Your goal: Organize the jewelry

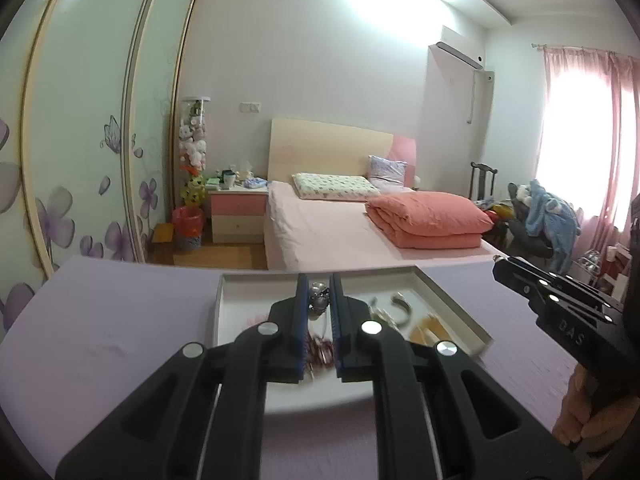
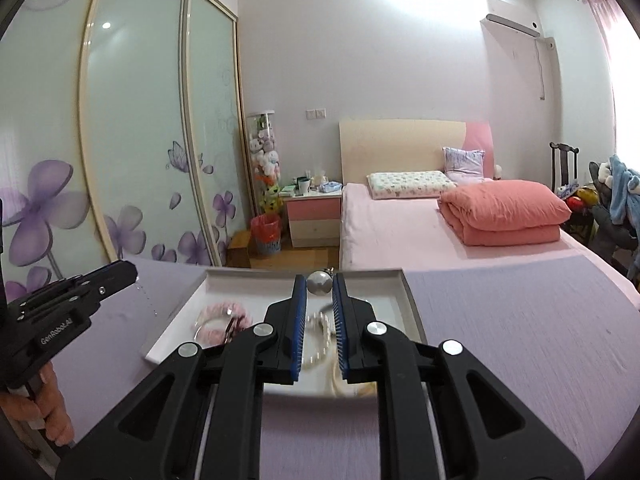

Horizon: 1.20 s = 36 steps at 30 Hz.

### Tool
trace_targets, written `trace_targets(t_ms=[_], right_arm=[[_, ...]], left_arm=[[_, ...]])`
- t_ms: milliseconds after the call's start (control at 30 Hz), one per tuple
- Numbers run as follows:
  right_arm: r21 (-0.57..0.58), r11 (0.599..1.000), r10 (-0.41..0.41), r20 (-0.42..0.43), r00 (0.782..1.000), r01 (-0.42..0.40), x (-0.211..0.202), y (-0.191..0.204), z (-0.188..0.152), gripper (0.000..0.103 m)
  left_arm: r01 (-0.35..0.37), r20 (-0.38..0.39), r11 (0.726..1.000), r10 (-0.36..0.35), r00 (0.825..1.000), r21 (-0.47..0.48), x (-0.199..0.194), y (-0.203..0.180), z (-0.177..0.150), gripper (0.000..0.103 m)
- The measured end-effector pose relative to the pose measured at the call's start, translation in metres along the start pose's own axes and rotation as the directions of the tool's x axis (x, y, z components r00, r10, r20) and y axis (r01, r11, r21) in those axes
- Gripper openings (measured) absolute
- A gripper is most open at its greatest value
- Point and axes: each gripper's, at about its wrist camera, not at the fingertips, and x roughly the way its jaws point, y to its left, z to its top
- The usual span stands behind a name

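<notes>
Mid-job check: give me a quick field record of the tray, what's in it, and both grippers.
surface: lilac cloth-covered table
container: shallow white rectangular tray
contents: pink fluffy bracelet; white pearl-bead strand; silver open cuff bangle; red metal rings; round silver metal pendant
left gripper: above the tray, jaws slightly apart, holding nothing
right gripper: above the tray, jaws slightly apart, holding nothing
</notes>
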Motion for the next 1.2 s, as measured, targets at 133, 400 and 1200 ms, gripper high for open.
trace_targets(t_ms=[133,400,1200], right_arm=[[0.015,1.0,0.005,-0.024,1.0,-0.004,0.031,-0.006,0.0,0.014],[0.059,0.998,0.01,-0.113,0.993,-0.003,0.074,-0.019,-0.012,0.014],[0.091,0.996,0.019,-0.167,0.986,-0.004,0.091,-0.021,-0.025,0.042]], left_arm=[[-0.014,-0.012,1.0,0.013,1.0,-0.006,0.036,0.001,0.004,0.011],[-0.004,-0.063,1.0,0.004,0.998,-0.004,0.08,-0.002,-0.004,0.011],[-0.008,-0.105,0.998,0.003,0.994,-0.056,0.103,0.012,-0.018,0.032]])
